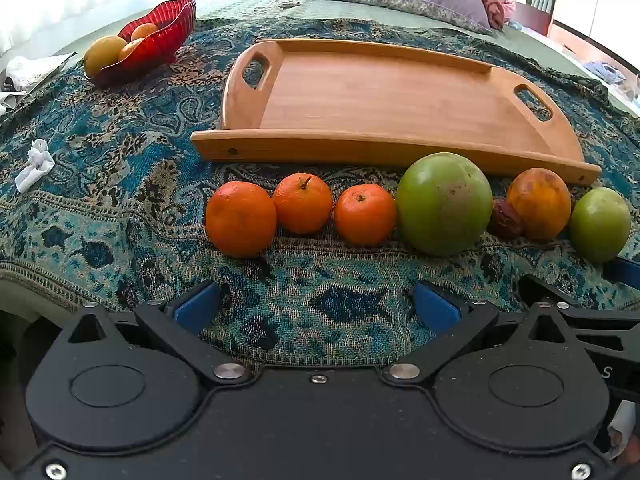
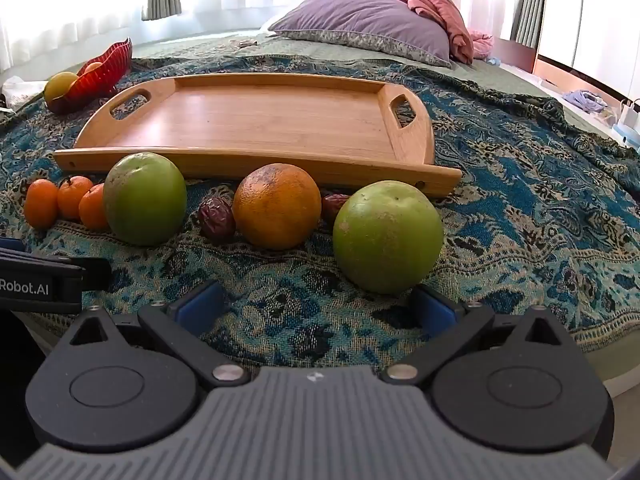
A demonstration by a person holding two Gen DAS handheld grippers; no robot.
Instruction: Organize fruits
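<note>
A row of fruit lies on a patterned blue cloth in front of an empty wooden tray point(image 1: 372, 92) point(image 2: 256, 120). From the left: three small mandarins point(image 1: 302, 202) point(image 2: 72, 196), a large green apple point(image 1: 444, 204) point(image 2: 145, 198), a dark date point(image 1: 506, 218) point(image 2: 217, 218), a big orange point(image 1: 538, 202) point(image 2: 277, 205), a second date point(image 2: 334, 205), and another green apple point(image 1: 600, 224) point(image 2: 387, 236). My left gripper point(image 1: 316, 308) is open and empty, short of the mandarins. My right gripper point(image 2: 316, 308) is open and empty, just short of the right apple.
A red glass bowl point(image 1: 160, 36) point(image 2: 106, 68) with a lemon and oranges stands at the back left. A crumpled white tissue point(image 1: 34, 164) lies on the cloth at left. Pillows point(image 2: 368, 24) lie beyond the tray. The left gripper's side point(image 2: 40, 280) shows in the right wrist view.
</note>
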